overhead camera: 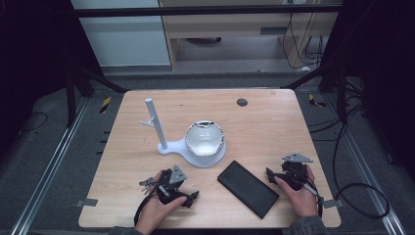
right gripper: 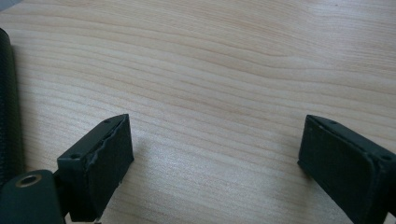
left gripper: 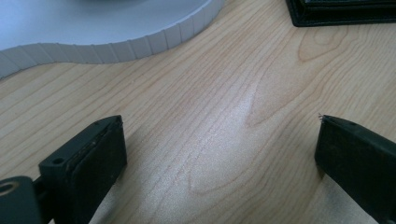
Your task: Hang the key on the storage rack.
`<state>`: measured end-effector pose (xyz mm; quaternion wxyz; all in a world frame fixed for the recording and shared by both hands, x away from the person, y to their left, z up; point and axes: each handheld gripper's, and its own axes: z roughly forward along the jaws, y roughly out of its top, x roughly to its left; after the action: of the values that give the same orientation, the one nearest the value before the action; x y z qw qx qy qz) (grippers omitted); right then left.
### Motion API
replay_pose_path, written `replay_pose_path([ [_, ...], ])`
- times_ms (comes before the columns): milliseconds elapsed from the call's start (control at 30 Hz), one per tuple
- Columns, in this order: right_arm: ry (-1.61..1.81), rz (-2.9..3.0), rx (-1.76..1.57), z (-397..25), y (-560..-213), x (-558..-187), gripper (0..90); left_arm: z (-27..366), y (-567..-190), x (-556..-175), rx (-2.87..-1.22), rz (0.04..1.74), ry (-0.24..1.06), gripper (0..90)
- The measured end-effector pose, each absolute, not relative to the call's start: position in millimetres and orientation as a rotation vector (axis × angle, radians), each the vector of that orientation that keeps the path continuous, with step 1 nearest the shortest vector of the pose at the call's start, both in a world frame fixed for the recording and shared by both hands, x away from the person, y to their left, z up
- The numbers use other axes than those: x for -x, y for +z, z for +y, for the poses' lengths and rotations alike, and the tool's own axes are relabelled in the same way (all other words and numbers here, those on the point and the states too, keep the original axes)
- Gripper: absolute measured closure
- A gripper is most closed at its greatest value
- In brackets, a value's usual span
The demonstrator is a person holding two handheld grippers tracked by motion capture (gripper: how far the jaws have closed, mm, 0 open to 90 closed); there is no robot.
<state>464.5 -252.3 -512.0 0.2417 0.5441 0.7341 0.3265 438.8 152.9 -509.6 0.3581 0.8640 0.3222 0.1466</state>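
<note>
A white stand [overhead camera: 161, 145] has an upright post and a round base [left gripper: 107, 28] that bears a white bowl-like object [overhead camera: 204, 138] with a jagged silvery rim. A flat black rectangular case [overhead camera: 247, 188] lies at an angle near the table's front, and I see its corner [left gripper: 341, 11] and its edge [right gripper: 7, 102] in the gripper views. My left gripper [overhead camera: 178, 186] [left gripper: 219, 120] rests left of the case, open over bare wood. My right gripper [overhead camera: 284, 171] [right gripper: 217, 119] sits right of the case, open, with nothing between its jaws.
The wooden table [overhead camera: 274, 127] has a small dark round disc [overhead camera: 242, 102] near its far edge. Metal rails and cables run along the floor on both sides. A cabinet stands beyond the table.
</note>
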Motion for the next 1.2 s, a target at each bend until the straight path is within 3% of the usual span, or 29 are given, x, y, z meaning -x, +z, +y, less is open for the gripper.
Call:
replay_pose_path([
  [367, 0.892, 2.010, -1.487, -251, -512, -463, 9.6, 162, -505, -437, -2.217, 0.802, 0.339, 5.2],
  [633, 0.894, 2.016, -1.479, -251, -512, -461, 9.2, 190, -482, -439, -2.270, 0.790, 0.392, 7.8],
  [1200, 0.896, 2.019, -1.484, -250, -512, -460, 9.0, 256, -455, -449, -2.414, 0.939, 0.468, 6.6],
])
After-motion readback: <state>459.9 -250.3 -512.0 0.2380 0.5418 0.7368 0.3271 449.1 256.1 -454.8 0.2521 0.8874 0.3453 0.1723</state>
